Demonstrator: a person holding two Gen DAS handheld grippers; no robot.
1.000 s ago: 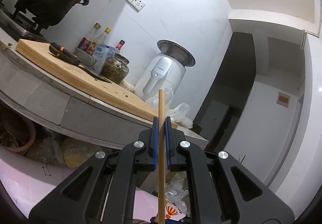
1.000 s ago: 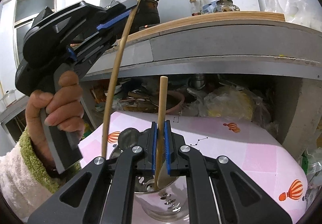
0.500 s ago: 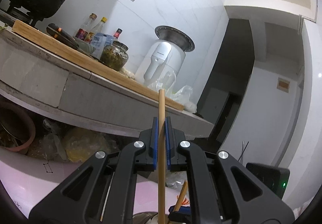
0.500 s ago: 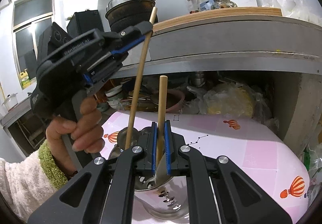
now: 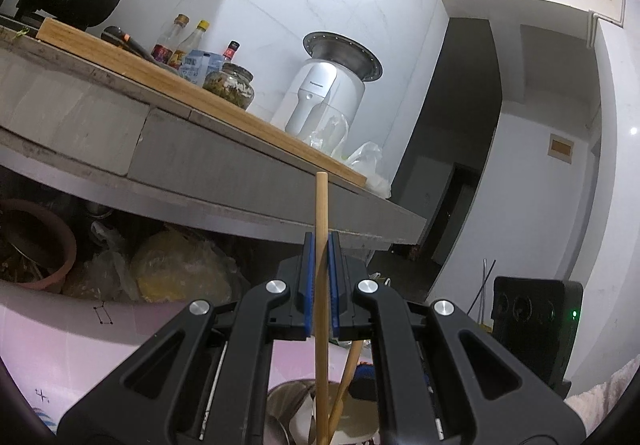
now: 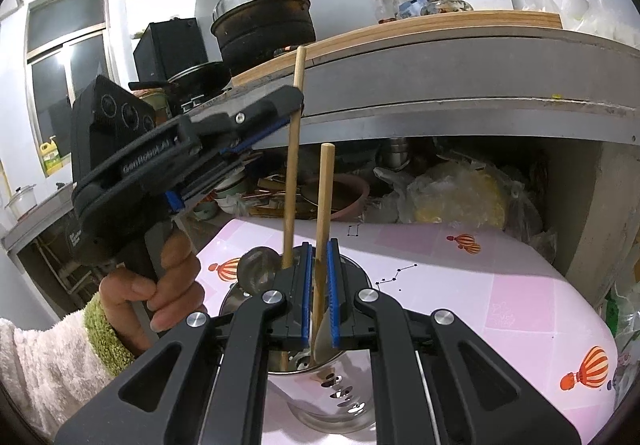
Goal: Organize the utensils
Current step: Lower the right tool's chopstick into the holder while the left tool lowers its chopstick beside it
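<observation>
A perforated steel utensil holder (image 6: 336, 401) stands on the pink tablecloth; its rim (image 5: 286, 399) also shows in the left wrist view. My left gripper (image 5: 320, 245) is shut on a long wooden stick (image 5: 321, 205) that stands nearly upright, its lower end inside the holder. From the right wrist view that gripper (image 6: 290, 111) sits left of the holder, a hand (image 6: 160, 297) on its handle, the stick (image 6: 292, 173) in its pads. My right gripper (image 6: 319, 251) is shut on a wooden spatula (image 6: 325, 197), whose blade is in the holder. A metal ladle bowl (image 6: 258, 271) leans at the holder's left.
A grey counter (image 6: 460, 85) overhangs the table, with a cutting board, a black pot (image 6: 264, 29), bottles and a white appliance (image 5: 328, 93) on it. Bowls and bags fill the shelf below it (image 6: 452, 197). The pink table (image 6: 492, 305) extends right of the holder.
My left gripper has come down with the stick, which turned more upright and now reaches into the holder. The right gripper and its spatula have not moved.
</observation>
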